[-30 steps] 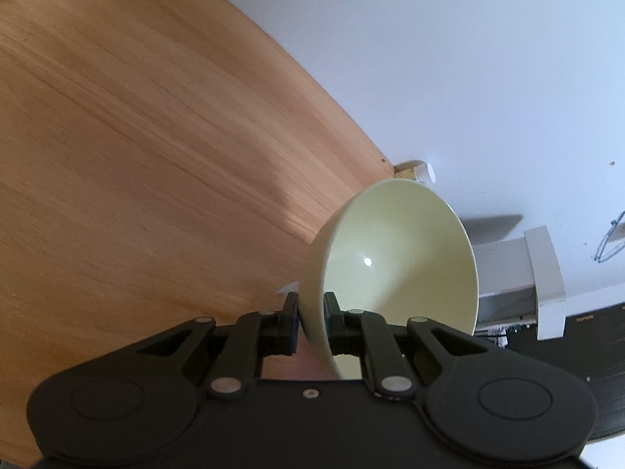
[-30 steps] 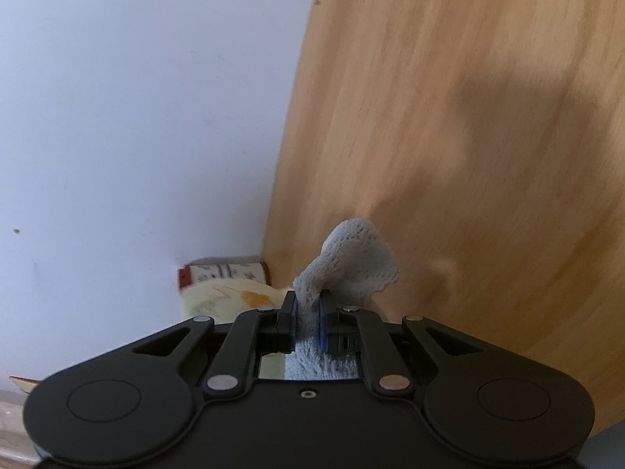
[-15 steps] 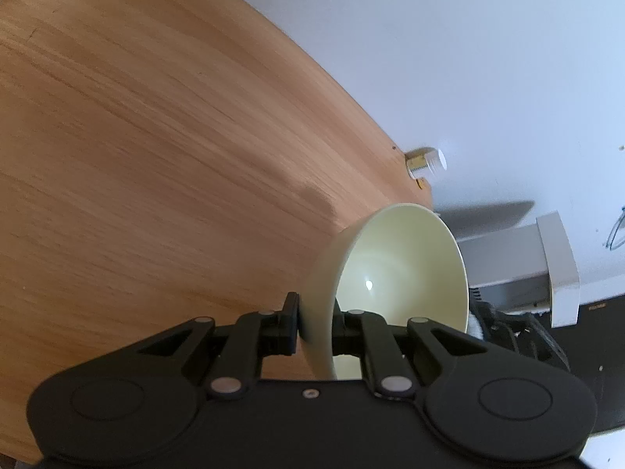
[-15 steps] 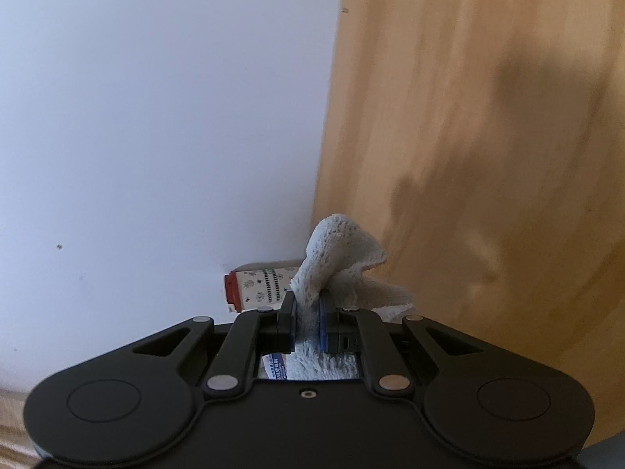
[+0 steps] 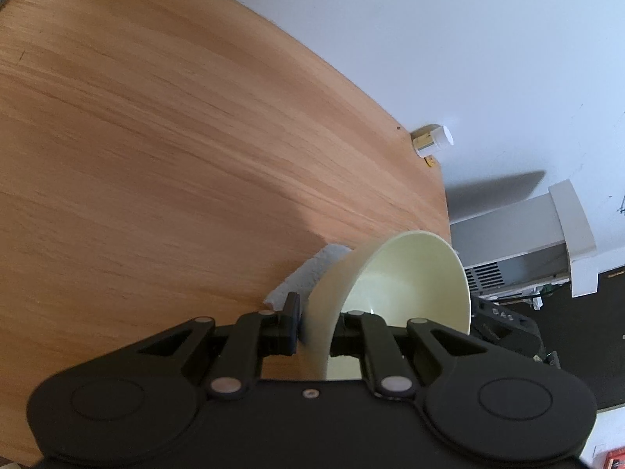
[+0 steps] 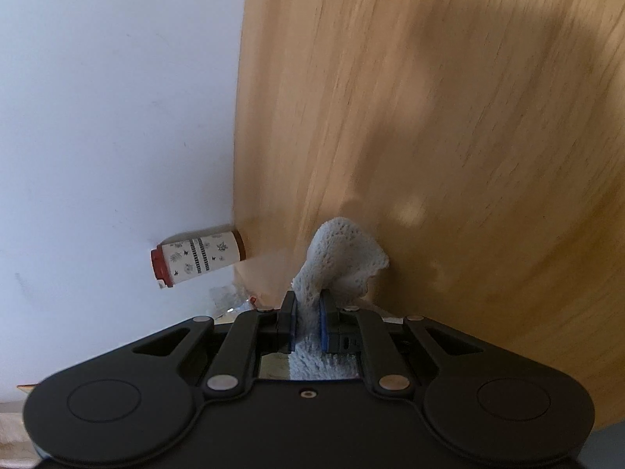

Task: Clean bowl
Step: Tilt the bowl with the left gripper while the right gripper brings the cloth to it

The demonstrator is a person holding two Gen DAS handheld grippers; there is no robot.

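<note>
I've got the bowl [image 5: 394,285] tipped on its side, my left gripper [image 5: 318,328] pinching its rim, 1 finger inside and 1 outside. My right gripper [image 6: 306,322] is clamped on the cloth [image 6: 340,262]; that white edge just behind the bowl is probably it. We're between wipes, I'd say: next, bring the cloth into the opening. Below is the wooden table [image 5: 156,136] with 2 small jars by a white wall [image 5: 468,39].

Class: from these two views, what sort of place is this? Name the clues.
Probably a home or office room: a wooden table against a white wall, small jars at the table's edge, and a white unit beyond it.
</note>
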